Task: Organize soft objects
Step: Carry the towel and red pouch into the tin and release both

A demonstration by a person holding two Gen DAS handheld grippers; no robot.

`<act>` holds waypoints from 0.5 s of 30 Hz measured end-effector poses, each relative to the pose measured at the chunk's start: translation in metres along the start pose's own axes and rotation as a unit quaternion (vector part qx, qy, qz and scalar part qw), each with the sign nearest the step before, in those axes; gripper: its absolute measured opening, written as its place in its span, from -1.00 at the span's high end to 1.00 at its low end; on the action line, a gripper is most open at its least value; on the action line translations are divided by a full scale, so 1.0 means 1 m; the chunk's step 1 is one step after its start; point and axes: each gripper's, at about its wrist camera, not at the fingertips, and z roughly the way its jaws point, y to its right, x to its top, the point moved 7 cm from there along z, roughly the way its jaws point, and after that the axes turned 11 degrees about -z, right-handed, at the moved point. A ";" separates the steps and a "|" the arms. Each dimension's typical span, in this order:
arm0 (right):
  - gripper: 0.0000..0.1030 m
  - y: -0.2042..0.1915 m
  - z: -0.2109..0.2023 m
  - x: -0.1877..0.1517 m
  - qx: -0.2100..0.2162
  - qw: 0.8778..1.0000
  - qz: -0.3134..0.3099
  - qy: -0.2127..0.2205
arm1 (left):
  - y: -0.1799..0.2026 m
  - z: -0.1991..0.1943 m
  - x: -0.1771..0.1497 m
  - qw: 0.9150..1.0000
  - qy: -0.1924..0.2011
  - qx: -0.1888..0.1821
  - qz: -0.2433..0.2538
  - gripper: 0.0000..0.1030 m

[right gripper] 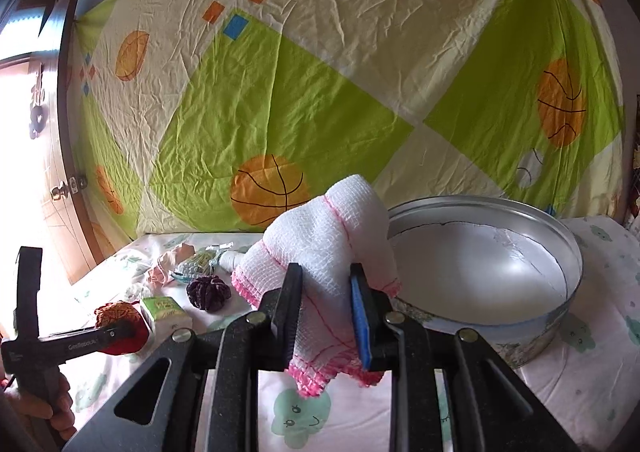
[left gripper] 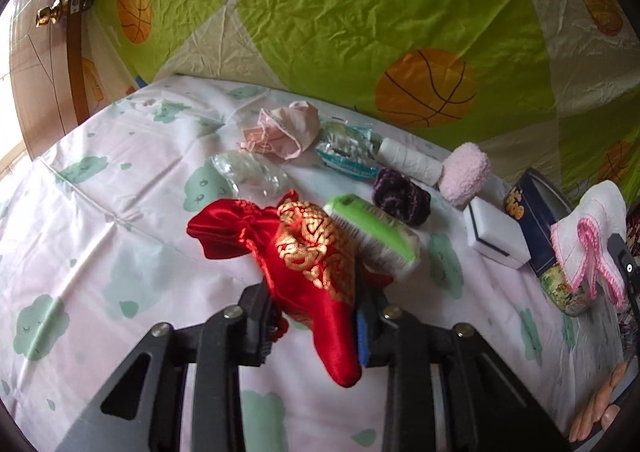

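Both pairs of fingers are pinching cloth. Those of the right gripper (right gripper: 326,316) are pressed onto a white gauze cloth with pink trim (right gripper: 332,248), which bunches up above the fingertips and hangs below them, lifted off the bedsheet (right gripper: 580,384). Just ahead and to the right of these fingers sits the round metal tin (right gripper: 560,308), open and seemingly bare inside; its near rim lies right beyond the cloth, so the right hand is plainly the nearer one for a drop there. The left gripper (left gripper: 316,316) clamps a red satin pouch with gold embroidery (left gripper: 312,264), its long axis running away from the fingers, tied neck farthest. Beyond that pouch lie a green tissue pack (left gripper: 376,232), a purple scrunchie (left gripper: 400,195) and a fluffy pink sock (left gripper: 466,173).
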 end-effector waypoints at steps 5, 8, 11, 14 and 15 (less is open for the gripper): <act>0.50 0.003 -0.015 0.012 0.006 0.999 0.011 0.034 | 0.010 -0.057 0.007 0.996 0.083 -0.031 0.031 0.44; 0.50 0.012 -0.029 0.023 -0.003 0.998 0.013 0.067 | 0.032 -0.082 0.015 0.989 0.121 -0.051 0.062 0.44; 0.50 0.028 -0.036 0.030 -0.016 0.996 0.024 0.080 | 0.060 -0.089 0.019 0.985 0.132 -0.066 0.092 0.43; 0.51 0.042 -0.038 0.027 -0.023 0.996 0.041 0.078 | 0.079 -0.085 0.018 0.984 0.126 -0.077 0.100 0.43; 0.51 0.044 -0.037 0.025 -0.020 0.996 0.045 0.075 | 0.084 -0.083 0.017 0.984 0.122 -0.080 0.098 0.43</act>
